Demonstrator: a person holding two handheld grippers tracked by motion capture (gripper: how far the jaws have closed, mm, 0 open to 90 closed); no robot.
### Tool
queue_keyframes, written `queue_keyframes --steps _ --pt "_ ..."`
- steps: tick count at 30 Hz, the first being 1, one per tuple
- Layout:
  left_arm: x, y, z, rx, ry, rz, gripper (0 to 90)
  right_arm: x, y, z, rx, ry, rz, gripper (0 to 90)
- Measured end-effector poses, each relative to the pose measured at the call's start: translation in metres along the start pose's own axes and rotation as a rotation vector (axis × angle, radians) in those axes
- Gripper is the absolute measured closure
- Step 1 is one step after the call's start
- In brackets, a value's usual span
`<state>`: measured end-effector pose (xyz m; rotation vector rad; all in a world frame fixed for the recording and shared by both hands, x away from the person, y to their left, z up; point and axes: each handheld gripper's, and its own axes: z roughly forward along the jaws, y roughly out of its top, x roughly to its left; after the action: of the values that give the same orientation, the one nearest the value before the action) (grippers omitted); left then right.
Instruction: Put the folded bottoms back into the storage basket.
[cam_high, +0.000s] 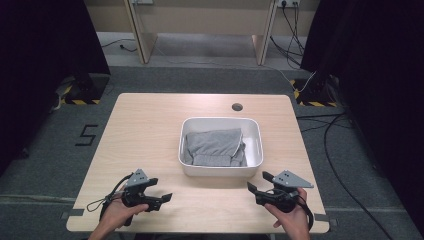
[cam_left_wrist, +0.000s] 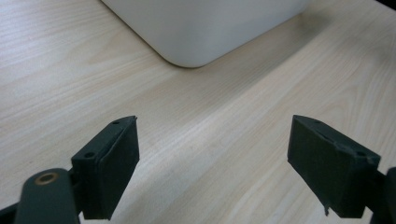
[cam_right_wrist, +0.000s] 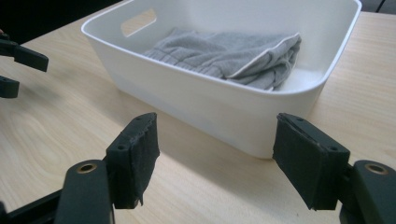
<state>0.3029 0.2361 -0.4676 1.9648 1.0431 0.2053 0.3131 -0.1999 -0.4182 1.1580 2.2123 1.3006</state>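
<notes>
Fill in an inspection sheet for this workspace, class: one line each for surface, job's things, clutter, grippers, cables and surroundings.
Surface: light wooden table, with a round cable hole near its far edge.
Job's things: white tub at the table's middle, holding a folded grey garment.
Clutter: nothing seen.
Grippers: left gripper and right gripper both open, holding nothing, each in a hand near the table's front edge, short of the tub.
Cables: a black cable loops from the left gripper; more cables lie on the floor at right.
Surroundings: grey carpet with a "5" mark, black curtains on both sides, wooden furniture behind.
</notes>
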Motion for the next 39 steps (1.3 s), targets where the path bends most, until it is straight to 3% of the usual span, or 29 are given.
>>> queue_keyframes --steps 15,24,32,39 --pt "-0.001 -0.027 0.002 0.044 0.019 -0.011 16.2 -0.003 -0.032 -0.002 0.052 -0.02 0.028 31.7" --pt "-0.004 -0.034 0.002 0.056 0.043 0.024 16.0 -0.003 -0.054 0.004 0.1 -0.024 0.034 31.7" --pt "-0.013 -0.041 0.001 0.053 0.077 0.085 15.5 -0.004 -0.066 0.004 0.137 -0.033 0.044 29.6" --pt "-0.023 -0.048 -0.002 0.043 0.075 0.086 15.2 -0.006 -0.076 0.003 0.158 -0.061 0.047 27.7"
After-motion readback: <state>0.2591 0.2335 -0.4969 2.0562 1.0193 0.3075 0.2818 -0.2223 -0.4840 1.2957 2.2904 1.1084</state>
